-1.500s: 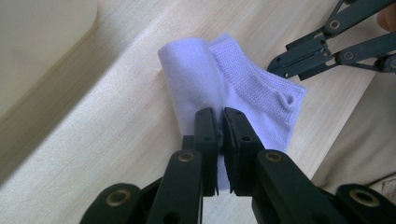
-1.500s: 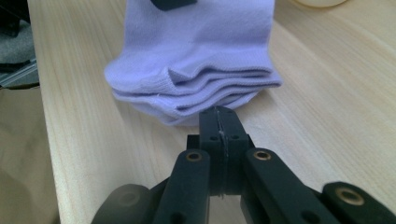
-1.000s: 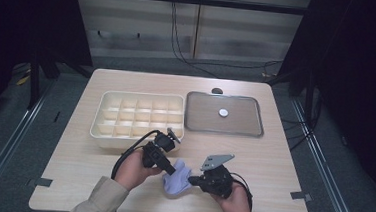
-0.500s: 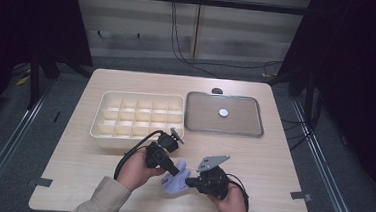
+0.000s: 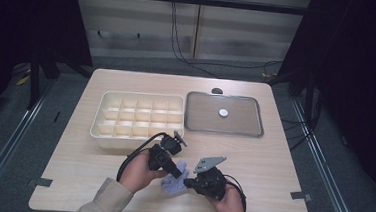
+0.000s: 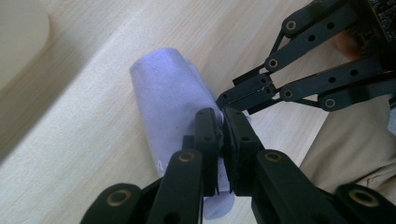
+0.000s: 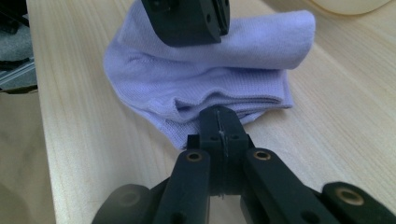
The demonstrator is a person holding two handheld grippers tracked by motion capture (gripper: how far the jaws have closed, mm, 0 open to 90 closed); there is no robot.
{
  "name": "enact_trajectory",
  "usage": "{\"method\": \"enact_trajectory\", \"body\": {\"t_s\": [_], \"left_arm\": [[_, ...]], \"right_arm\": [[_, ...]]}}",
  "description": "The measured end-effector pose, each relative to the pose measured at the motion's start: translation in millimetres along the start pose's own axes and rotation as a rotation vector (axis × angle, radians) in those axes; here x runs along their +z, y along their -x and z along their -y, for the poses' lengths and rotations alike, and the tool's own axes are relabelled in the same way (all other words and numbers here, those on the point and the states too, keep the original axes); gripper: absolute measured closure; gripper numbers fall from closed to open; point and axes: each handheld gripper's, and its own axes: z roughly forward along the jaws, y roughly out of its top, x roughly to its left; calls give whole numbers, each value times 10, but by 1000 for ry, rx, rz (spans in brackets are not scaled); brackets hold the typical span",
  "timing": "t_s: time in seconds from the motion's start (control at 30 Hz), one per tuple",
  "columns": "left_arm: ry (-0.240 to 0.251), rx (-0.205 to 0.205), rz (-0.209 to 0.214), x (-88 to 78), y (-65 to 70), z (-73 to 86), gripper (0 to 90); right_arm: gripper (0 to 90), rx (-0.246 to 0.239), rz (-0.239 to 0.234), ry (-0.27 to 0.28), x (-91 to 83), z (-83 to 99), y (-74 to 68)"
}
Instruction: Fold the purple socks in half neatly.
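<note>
Since a second ago my hands barely shift. Left claw (image 6: 219, 140) pinching sock (image 6: 173, 102), right claw (image 7: 218, 126) clamped on its edge, probably. Fold on surface (image 5: 272, 157) unfinished.

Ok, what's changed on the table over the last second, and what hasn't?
Little. The left gripper and right gripper stay shut on the lilac sock near the table's front edge; both have crept slightly, bunching it a bit tighter. The divided box, the metal tray and its white disc stayed put.

A soft knitted lilac cloth (image 7: 205, 79) lies on the matt, pale wood-grain table (image 5: 282, 162).
</note>
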Motion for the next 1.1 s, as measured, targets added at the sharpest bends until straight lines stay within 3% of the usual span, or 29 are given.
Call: {"method": "enact_trajectory", "body": {"t_s": [0.47,1.1], "left_arm": [[14,-14,19,50,14,16,847],[-19,-19,22,182,-17,65,843]], "right_arm": [[899,5,1,-2,33,8,-19],[895,14,0,-1,28,25,-10]]}}
